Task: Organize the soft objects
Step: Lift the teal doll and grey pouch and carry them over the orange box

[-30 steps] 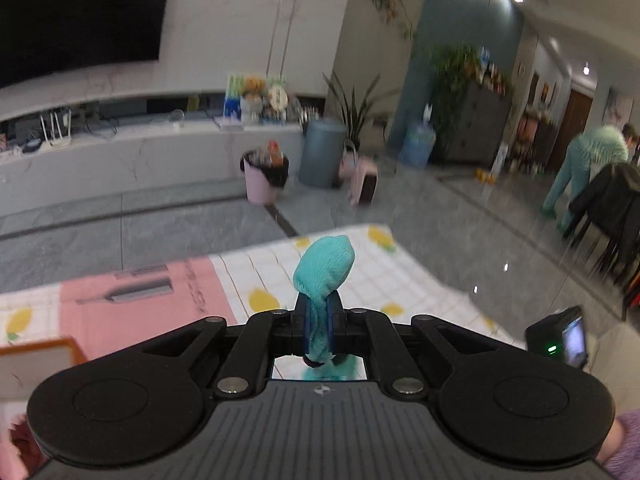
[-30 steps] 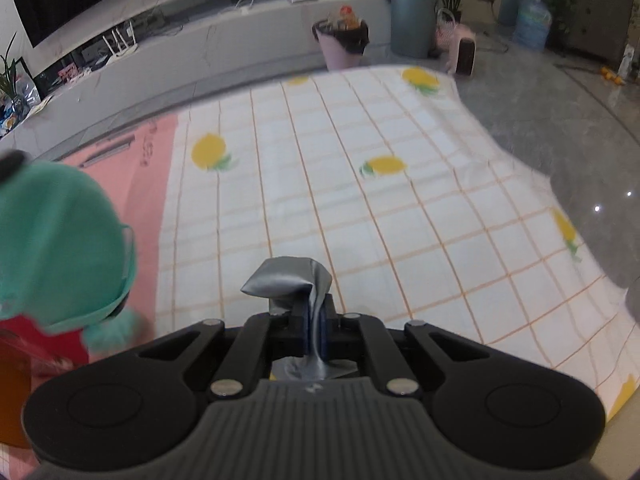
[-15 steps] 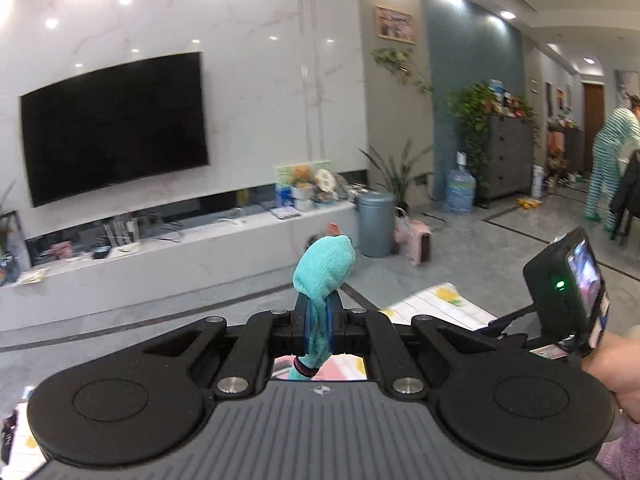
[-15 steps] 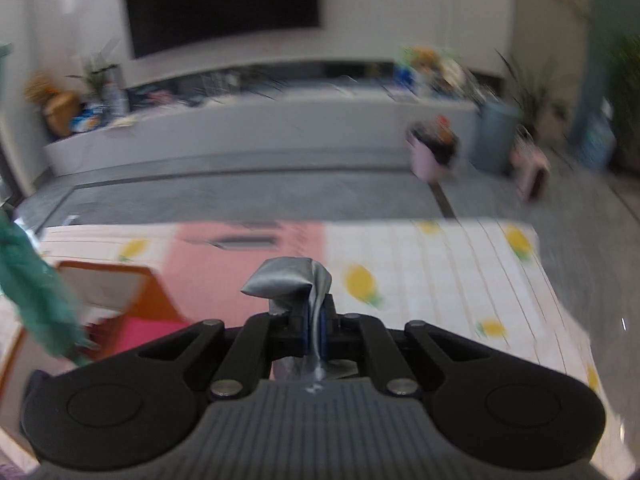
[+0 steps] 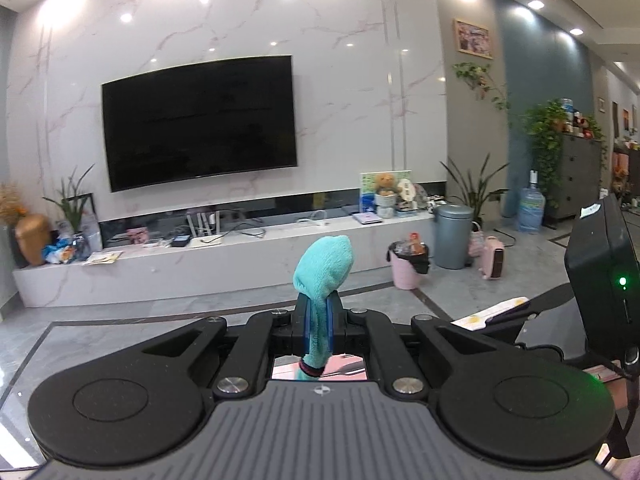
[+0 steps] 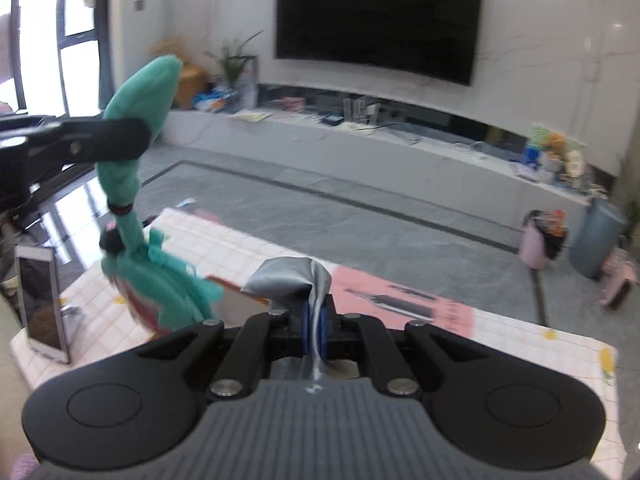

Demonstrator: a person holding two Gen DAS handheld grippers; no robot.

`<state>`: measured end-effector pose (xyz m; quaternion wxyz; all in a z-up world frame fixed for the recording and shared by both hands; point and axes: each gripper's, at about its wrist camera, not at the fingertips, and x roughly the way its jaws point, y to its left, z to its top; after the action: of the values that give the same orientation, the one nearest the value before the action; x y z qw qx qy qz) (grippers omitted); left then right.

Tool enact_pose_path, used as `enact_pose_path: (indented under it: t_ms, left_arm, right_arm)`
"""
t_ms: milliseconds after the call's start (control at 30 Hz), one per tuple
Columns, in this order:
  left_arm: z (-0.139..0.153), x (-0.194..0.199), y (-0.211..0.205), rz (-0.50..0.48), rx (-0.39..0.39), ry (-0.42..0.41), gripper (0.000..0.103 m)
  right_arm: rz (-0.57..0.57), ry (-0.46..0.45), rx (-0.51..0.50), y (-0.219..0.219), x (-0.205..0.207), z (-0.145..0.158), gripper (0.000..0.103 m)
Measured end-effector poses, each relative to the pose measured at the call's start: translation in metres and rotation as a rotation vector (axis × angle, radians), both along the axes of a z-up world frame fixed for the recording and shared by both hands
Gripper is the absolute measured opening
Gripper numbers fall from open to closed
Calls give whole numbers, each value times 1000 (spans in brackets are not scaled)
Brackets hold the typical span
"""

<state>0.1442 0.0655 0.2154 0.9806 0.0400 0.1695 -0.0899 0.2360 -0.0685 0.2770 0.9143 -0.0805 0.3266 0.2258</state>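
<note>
My left gripper (image 5: 318, 322) is shut on a teal plush toy (image 5: 323, 268), whose rounded end sticks up past the blue pads. In the right wrist view the same teal plush toy (image 6: 136, 184) hangs from the left gripper (image 6: 120, 136) at the left, its body dangling above the table. My right gripper (image 6: 314, 326) is shut on a crumpled grey cloth (image 6: 290, 280) that bulges above its fingers. Both grippers are lifted well above the checked tablecloth (image 6: 248, 252).
A phone on a stand (image 6: 40, 304) sits at the table's left edge. A pink sheet (image 6: 404, 300) and an orange-rimmed box (image 6: 236, 292) lie on the cloth. Beyond are a grey floor, a TV (image 5: 198, 128), a low bench, a pink bin (image 5: 408, 266) and a grey bin (image 5: 452, 236).
Both grippers rose and tilted up, so the views swung from the tablecloth to the TV wall. The right one moved left beside the hanging teal toy. Both grips stayed shut.
</note>
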Motion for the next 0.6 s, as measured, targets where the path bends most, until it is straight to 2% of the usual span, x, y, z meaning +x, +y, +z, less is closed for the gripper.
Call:
enact_pose_path:
  t_ms: [167,267,367,467,600]
  left_arm:
    - [-15,10,28,51,-24,25,8]
    - [-27,21,43,49,-100,43,8]
    - [-42,34,60,71,-151,61,8]
    - [-62,48,70,99,-186,97,8]
    - [-92,60,73,137,-125,136,8]
  right_arm:
    - [78,33,7,32,4,-15,3]
    - [134,52,-9,48,10,-30,3]
    - [197,69,-79,71,18,-53,3]
    - [210,91,-165,87,24,-79,3]
    - [209,131,-193,92,38,-109,3]
